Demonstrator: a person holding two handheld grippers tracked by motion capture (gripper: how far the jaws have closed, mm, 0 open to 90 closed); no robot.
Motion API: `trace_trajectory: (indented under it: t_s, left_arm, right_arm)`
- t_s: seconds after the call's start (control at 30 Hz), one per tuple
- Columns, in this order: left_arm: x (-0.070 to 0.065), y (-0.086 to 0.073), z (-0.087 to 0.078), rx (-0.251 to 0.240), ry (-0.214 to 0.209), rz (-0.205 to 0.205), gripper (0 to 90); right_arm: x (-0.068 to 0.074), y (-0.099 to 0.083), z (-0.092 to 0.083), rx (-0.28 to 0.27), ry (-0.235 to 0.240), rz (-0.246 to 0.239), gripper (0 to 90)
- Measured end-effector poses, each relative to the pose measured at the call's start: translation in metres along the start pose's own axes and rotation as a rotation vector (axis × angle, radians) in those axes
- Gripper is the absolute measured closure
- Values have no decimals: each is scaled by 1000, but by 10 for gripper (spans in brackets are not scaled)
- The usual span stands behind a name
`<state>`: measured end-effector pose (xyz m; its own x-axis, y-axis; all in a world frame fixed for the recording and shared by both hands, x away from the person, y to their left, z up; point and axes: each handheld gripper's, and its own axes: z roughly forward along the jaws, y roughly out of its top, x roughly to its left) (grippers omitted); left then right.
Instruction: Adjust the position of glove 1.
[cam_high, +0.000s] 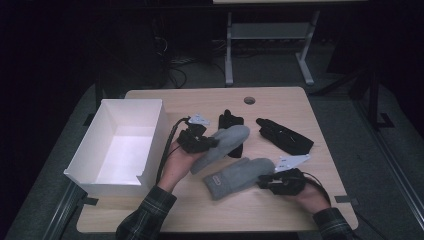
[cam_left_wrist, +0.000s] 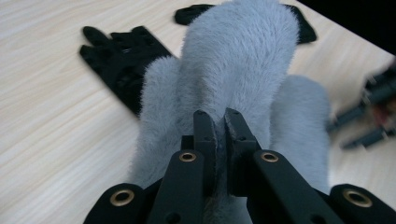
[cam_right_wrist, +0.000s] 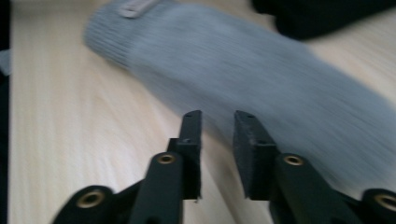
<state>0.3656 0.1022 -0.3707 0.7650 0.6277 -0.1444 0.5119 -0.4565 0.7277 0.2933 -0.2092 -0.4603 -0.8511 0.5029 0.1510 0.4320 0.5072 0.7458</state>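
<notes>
mittens, 2 of them grey: the left gripper (cam_left_wrist: 216, 123) has its jaws pinched tight on the upper mitten (cam_high: 224, 142), lifted over the table (cam_high: 200, 210) beside the white box (cam_high: 122, 145). the lower mitten (cam_high: 237, 176) lies flat, long axis running from cuff to tip toward the right gripper (cam_right_wrist: 218, 123), which sits nearest it, jaws slightly parted and empty just short of the fabric.

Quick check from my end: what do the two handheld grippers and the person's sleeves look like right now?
Both the left gripper and the right gripper are black, each with two flat black jaws, brass-coloured rivets at the linkage joints, and a grey three-cornered plate on top. A black cable trails from each. The person's sleeves are a dark plaid pattern.
</notes>
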Motion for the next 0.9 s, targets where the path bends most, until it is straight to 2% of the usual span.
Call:
trace_trajectory:
  t_s: [0.13,0.17,0.27,0.4,0.57,0.8,0.9]
  left_arm:
    - [-10,2,3,12,-16,10,855]
    - [-16,2,6,26,-25,20,855]
    - [-25,2,12,44,-41,38,855]
    - [-37,1,22,68,-61,57,855]
    - [-48,0,31,94,-65,72,855]
    - [-57,-1,39,104,-67,83,854]
    - [-61,-3,45,124,-64,84,854]
  right_arm:
    - [-17,-14,-18,-25,-79,49,562]
    - [-21,-16,-21,-25,-102,60,517]
    - [-33,-23,-26,-41,-172,82,408]
    - [-43,-28,-29,-50,-231,101,333]
    - [-48,-31,-28,-36,-262,112,306]
    - [-50,-33,-25,-17,-270,118,302]
    - [-50,-33,-24,-9,-270,115,302]
